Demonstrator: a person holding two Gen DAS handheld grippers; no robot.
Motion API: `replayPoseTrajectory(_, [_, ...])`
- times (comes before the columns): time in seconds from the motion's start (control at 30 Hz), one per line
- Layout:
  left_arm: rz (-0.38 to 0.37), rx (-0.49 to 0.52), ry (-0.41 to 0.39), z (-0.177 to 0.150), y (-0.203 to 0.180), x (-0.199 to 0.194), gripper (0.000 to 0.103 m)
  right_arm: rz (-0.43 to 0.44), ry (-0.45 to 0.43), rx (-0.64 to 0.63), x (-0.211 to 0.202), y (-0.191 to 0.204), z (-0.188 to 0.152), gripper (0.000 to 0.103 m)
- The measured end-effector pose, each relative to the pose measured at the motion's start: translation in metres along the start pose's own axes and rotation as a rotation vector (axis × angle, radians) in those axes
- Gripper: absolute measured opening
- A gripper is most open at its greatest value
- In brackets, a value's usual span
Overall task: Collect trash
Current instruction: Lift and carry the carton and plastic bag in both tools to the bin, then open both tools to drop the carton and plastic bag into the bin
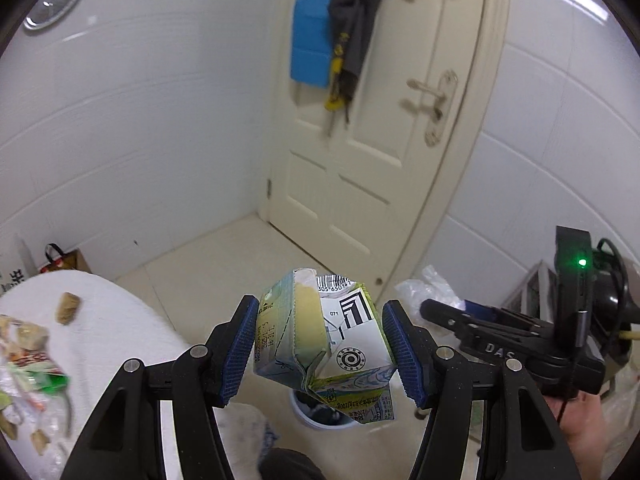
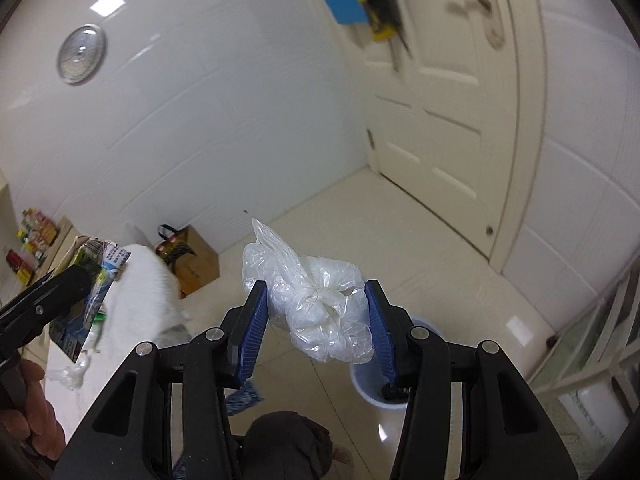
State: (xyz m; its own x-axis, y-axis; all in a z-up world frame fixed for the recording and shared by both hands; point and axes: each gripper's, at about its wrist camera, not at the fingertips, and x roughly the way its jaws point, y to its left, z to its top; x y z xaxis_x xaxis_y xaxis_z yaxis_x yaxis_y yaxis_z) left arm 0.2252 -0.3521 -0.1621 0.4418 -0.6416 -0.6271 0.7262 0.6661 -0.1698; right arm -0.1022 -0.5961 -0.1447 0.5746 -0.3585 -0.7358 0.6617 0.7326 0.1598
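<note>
So left tool [image 1: 320, 344] is clamped on a crushed carton [image 1: 322, 340], right tool [image 2: 316, 320] pinches a knotted plastic bag [image 2: 320, 312], both over the bin [image 2: 376, 384].

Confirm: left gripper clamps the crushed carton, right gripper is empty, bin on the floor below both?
Not quite. The right gripper is not empty: the right wrist view shows it clamping a crumpled clear plastic bag. The left gripper does clamp the crushed carton, and the bin sits on the floor below.
</note>
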Motion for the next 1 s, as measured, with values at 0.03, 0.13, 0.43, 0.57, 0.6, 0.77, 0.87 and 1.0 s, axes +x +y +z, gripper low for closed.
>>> replayPoseTrajectory(0.03, [-0.015,0.003,0.026,-0.001,-0.006,0.013,0.059,-0.007,0.016,0.018,0.007,-0.01,-0.002,0.049])
replayPoseTrajectory(0.13, [-0.041,0.021,0.092,-0.003,-0.02,0.048,0.059,-0.028,0.068,0.071,0.032,-0.038,-0.008,0.049])
replayPoseTrajectory(0.43, [-0.058,0.032,0.277,0.01,-0.009,0.145,0.075,-0.058,0.175,0.225,0.092,-0.098,-0.026,0.06])
replayPoseTrajectory(0.57, [-0.039,0.027,0.332,0.028,0.001,0.19,0.094,-0.039,0.19,0.313,0.112,-0.12,-0.032,0.086])
replayPoseTrajectory(0.6, [-0.03,0.033,0.34,0.032,0.004,0.198,0.094,-0.035,0.187,0.327,0.114,-0.124,-0.033,0.089])
replayPoseTrajectory(0.77, [0.023,0.047,0.325,0.058,-0.004,0.218,0.1,-0.051,0.17,0.365,0.107,-0.129,-0.038,0.103])
replayPoseTrajectory(0.87, [0.045,0.057,0.292,0.068,0.0,0.224,0.1,-0.07,0.161,0.367,0.098,-0.124,-0.038,0.103])
replayPoseTrajectory(1.0, [0.07,0.055,0.235,0.063,0.005,0.186,0.101,-0.074,0.142,0.338,0.086,-0.106,-0.033,0.103])
